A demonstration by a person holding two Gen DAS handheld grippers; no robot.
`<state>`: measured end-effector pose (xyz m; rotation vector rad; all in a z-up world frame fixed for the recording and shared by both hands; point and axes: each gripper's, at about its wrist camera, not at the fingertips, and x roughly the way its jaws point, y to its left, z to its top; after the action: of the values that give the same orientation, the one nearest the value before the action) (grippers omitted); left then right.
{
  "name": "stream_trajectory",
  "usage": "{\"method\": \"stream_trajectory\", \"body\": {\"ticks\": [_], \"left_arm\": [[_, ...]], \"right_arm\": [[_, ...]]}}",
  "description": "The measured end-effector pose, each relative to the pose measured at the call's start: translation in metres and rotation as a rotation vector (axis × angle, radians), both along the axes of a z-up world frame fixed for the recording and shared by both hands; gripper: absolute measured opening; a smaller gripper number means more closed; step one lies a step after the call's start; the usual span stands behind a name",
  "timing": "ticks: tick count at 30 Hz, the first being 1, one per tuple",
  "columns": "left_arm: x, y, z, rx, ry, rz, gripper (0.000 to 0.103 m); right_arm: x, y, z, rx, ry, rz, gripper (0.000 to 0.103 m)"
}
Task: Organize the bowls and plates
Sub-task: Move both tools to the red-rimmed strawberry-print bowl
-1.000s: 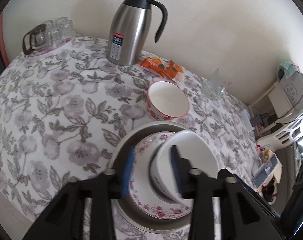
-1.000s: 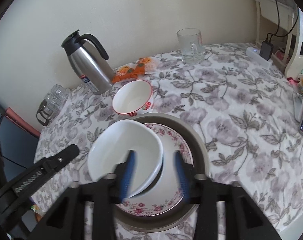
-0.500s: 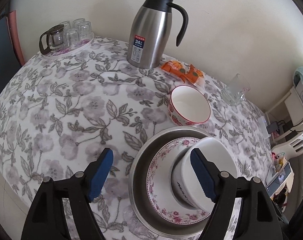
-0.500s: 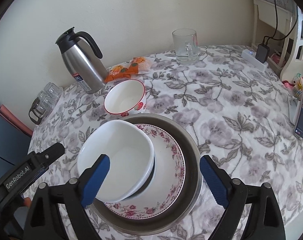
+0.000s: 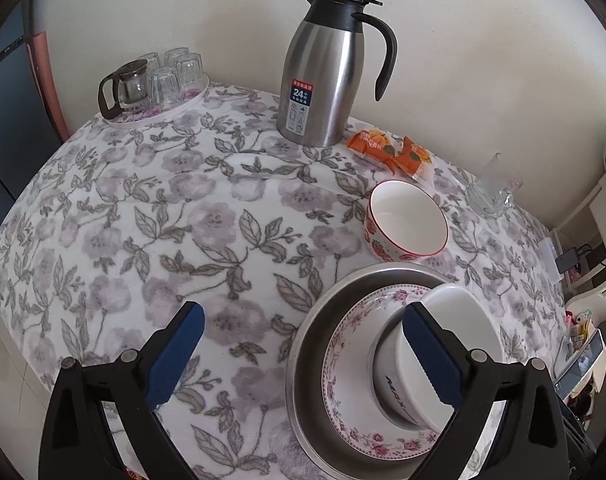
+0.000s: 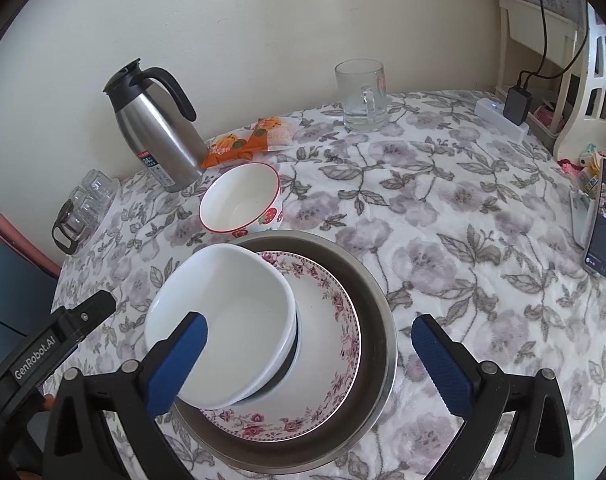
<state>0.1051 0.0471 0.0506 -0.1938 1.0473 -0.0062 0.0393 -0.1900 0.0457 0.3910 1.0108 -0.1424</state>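
Note:
A plain white bowl (image 6: 223,320) (image 5: 447,356) rests tilted on a rose-rimmed plate (image 6: 331,340) (image 5: 347,360), which lies in a round metal pan (image 6: 379,308) (image 5: 323,304). A red-rimmed strawberry bowl (image 6: 243,200) (image 5: 407,220) stands just behind the pan. My right gripper (image 6: 309,356) is open above the stack, holding nothing. My left gripper (image 5: 303,352) is open and empty, its right finger (image 5: 431,356) in front of the white bowl. The left gripper's body (image 6: 47,348) shows at the right view's lower left.
On the flowered tablecloth (image 5: 183,220) stand a steel thermos jug (image 5: 327,68), an orange snack packet (image 5: 391,152), a glass mug (image 6: 363,96) and a tray of glasses (image 5: 155,80). A power strip (image 6: 503,116) and a phone (image 6: 603,220) are at the right edge.
Both grippers opened, let go of the white bowl and drew back. The bowl now rests tilted on the plate.

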Motion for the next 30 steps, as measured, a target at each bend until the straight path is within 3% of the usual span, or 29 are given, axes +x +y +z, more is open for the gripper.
{"method": "stream_trajectory", "body": {"ticks": [12,24,30], "left_arm": [[0.005,0.002,0.008,0.013,-0.054,0.008,0.1],[0.031,0.001,0.024,0.022,-0.148,0.008,0.1],[0.046,0.001,0.021,-0.042,-0.126,-0.021,0.1]], "right_arm": [[0.004,0.0,0.001,-0.004,-0.008,0.007,0.103],[0.021,-0.016,0.015,-0.001,-0.073,0.008,0.103],[0.034,-0.026,0.018,0.022,-0.112,0.009,0.103]]}}
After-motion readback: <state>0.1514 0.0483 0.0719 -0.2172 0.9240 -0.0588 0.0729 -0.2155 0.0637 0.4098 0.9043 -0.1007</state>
